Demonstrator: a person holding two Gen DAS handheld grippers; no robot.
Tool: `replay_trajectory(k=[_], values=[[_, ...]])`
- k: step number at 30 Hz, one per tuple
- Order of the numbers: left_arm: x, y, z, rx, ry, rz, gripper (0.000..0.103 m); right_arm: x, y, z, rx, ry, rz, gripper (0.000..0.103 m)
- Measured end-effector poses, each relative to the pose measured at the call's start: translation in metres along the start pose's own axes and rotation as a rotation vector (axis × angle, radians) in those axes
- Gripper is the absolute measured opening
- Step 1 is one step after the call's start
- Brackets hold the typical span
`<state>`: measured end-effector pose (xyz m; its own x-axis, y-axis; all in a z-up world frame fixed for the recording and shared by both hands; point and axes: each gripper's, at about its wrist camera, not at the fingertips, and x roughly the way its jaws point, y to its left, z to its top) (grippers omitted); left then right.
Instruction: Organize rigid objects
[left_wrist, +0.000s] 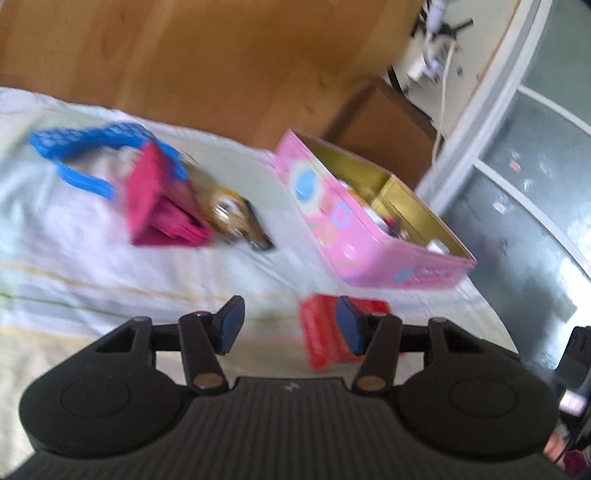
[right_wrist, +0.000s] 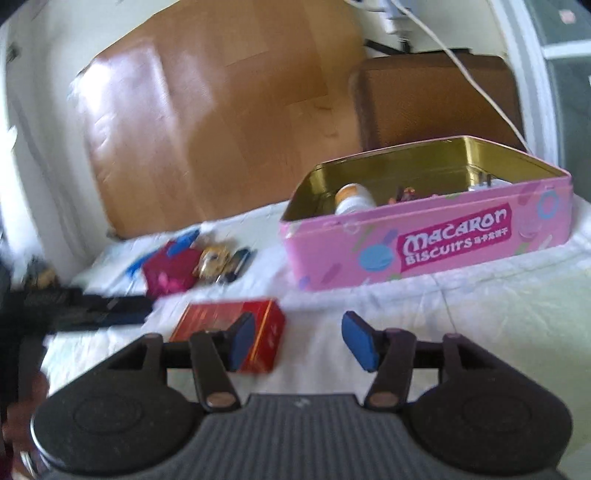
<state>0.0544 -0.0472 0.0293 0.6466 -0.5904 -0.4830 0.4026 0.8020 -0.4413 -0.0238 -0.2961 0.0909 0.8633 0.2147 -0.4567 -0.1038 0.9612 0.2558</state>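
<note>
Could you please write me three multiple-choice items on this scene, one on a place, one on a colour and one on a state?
1. Where does the red box lie?
A. Inside the tin
B. On the white cloth, in front of the tin
C. On the wooden floor

2. What colour are the outer walls of the biscuit tin?
A. Pink
B. Green
C. Black

3. How do the jaws of the right gripper stand?
A. Clamped on the red box
B. Clamped on the tin's rim
C. Apart, with nothing between them

Answers:
1. B: the right wrist view shows the box on the cloth, nearer the camera than the tin.
2. A: its sides are pink, and only the inside is gold.
3. C: bare cloth shows between the two blue pads.
</note>
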Motion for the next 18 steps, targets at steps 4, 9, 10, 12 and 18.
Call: replay_trajectory(k=[4,9,10,12,18], values=[[0.012,-0.017,-0.004,0.032,0.045,-0.01,0.057,-0.001,0.025,-0.01,-0.15,0.027,-0.002,0.055],[0.023,-0.024,-0.003,0.029,0.071,-0.01,0.057,0.021,0.04,-0.007,-0.28,0.094,0.02,0.058],[0.026,-0.025,-0.002,0.024,0.077,-0.015,0.057,0.026,0.039,-0.005,-0.293,0.106,0.027,0.058],[0.036,-0.026,-0.001,0.02,0.104,-0.021,0.053,0.036,0.042,-0.002,-0.319,0.118,0.035,0.057],[0.052,-0.047,-0.004,0.027,0.151,-0.046,0.044,0.032,0.034,-0.004,-0.344,0.11,-0.003,0.054]])
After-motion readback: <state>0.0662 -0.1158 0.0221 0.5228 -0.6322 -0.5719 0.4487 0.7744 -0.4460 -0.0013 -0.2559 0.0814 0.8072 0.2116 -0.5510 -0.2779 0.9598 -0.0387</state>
